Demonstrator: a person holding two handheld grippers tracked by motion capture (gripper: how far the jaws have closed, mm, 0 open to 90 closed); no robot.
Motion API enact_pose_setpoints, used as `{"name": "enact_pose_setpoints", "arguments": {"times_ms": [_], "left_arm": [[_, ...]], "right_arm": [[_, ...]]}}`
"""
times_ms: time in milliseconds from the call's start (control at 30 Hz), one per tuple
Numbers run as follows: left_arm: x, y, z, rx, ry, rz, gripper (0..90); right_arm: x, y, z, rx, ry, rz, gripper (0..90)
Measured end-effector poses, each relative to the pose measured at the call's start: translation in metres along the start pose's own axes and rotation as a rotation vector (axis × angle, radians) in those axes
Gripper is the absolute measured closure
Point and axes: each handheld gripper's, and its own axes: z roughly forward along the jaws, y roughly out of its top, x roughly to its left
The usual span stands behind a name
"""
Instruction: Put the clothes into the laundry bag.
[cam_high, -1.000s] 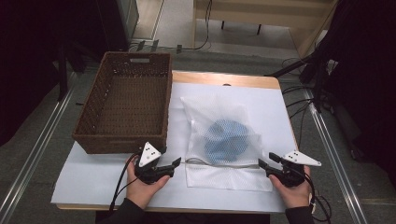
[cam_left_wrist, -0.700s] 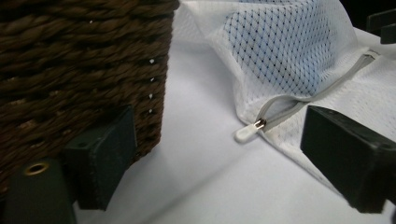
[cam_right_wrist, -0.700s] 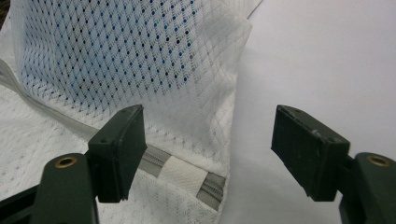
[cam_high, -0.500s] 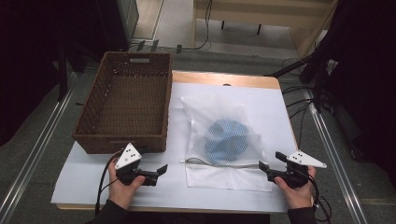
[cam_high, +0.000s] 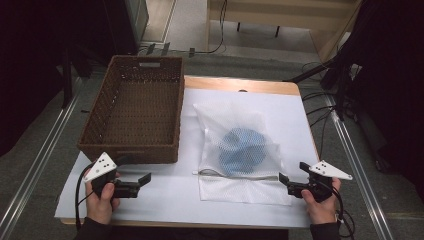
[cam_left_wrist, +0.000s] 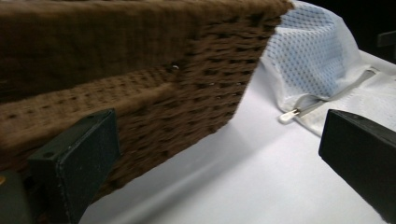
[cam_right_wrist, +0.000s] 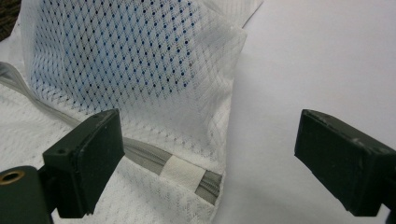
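Covering most of the table (cam_high: 240, 86) is a white sheet (cam_high: 165, 192); a strip of bare wood shows along the far edge at 12 o'clock.

Wicker basket (cam_high: 132, 112): brown, rectangular, nothing seen inside it, at roughly 10 o'clock from table centre. Its near wall runs across the left gripper view (cam_left_wrist: 140, 93), close in front of that camera.

Mesh bag (cam_high: 237, 150): white, lying flat on the sheet just right of the basket, near table centre. A blue item (cam_high: 242, 150) shows through the mesh. The zipper (cam_high: 235, 174) runs across the bag's near part, 9 to 3 o'clock. The zipper pull (cam_left_wrist: 290, 115) rests at the 9 o'clock end, on the sheet. The zip's other end carries a white fabric tab (cam_right_wrist: 183, 172), seen at the bag's corner in the right gripper view.

Left gripper (cam_high: 142, 181): held in the left hand (cam_high: 102, 200) at about 7 o'clock on the table, just in front of the basket's near wall and well apart from the bag. Jaws apart, nothing between them but sheet; they point toward 3 o'clock.

Right gripper (cam_high: 284, 181): held in the right hand (cam_high: 320, 202) at about 4 o'clock, jaws apart, close beside the bag's near right corner. Cannot tell if they touch the mesh. Jaws point toward 9 o'clock.
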Motion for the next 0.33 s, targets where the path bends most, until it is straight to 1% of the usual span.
{"name": "enact_pose_setpoints", "arguments": {"times_ms": [133,200,267,333], "left_arm": [[0.01,-0.001,-0.009,-0.027,0.02,-0.024,0.0],[0.014,-0.001,-0.011,-0.029,0.033,-0.035,0.0],[0.017,-0.002,-0.01,-0.025,0.039,-0.048,0.0],[0.018,-0.003,-0.008,-0.021,0.041,-0.052,0.0]], "right_arm": [[-0.003,0.0,-0.004,-0.015,-0.001,0.016,8.0],[-0.004,0.0,-0.005,-0.02,0.007,0.019,8.0],[-0.003,0.001,-0.005,-0.019,0.01,0.017,8.0],[-0.001,0.001,-0.004,-0.018,0.016,0.008,8.0]]}}
